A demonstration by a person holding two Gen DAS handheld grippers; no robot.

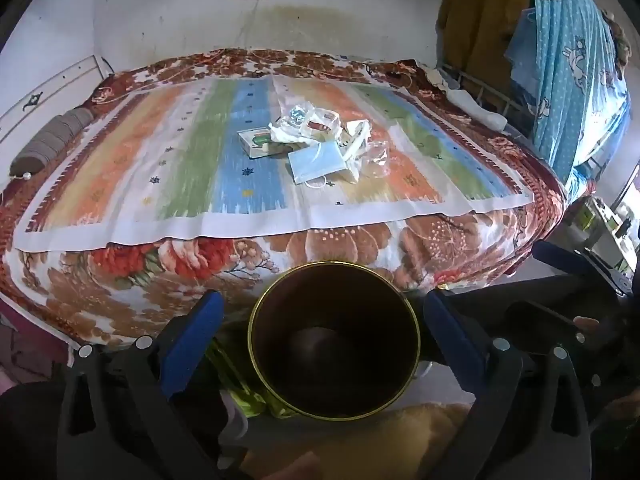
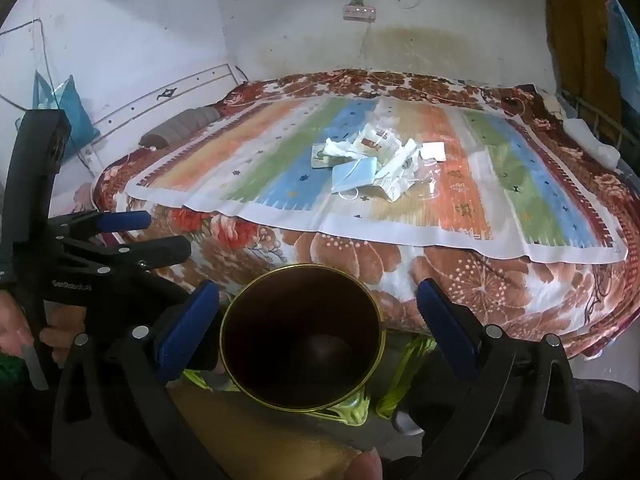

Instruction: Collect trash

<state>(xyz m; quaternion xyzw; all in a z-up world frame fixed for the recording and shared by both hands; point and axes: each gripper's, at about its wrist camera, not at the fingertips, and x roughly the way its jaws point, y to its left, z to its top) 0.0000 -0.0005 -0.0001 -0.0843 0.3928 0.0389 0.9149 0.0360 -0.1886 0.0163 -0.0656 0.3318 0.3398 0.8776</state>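
Trash sits in a loose pile (image 1: 320, 140) right in the middle of the striped cloth in orange, green and blue (image 1: 192, 184), which is spread over a brown-and-red floral blanket (image 1: 360, 248) on the bed. In the pile there's a pale blue face mask (image 1: 316, 165) at the near edge, a small white cardboard box with a green and red print (image 1: 258, 142) on the left, plus crumpled white paper and clear plastic wrappers (image 1: 376, 158) on the right.

Closer in, a dark round bin with a thin gold rim (image 1: 334, 340) stands on the floor just in front of the bed, and it looks empty inside.

Left gripper (image 1: 324, 320) has its blue-padded fingers (image 1: 192, 344) spread wide, one on each side of the bin's mouth, not pressing on anything. Right gripper (image 2: 318, 316) is the same deal, fingers fully released and nothing between the pads. Both hover above the bin, well apart from the pile. In the right wrist view the left gripper (image 2: 132, 232) pokes in from the left, with a hand (image 2: 24, 332) on its handle.
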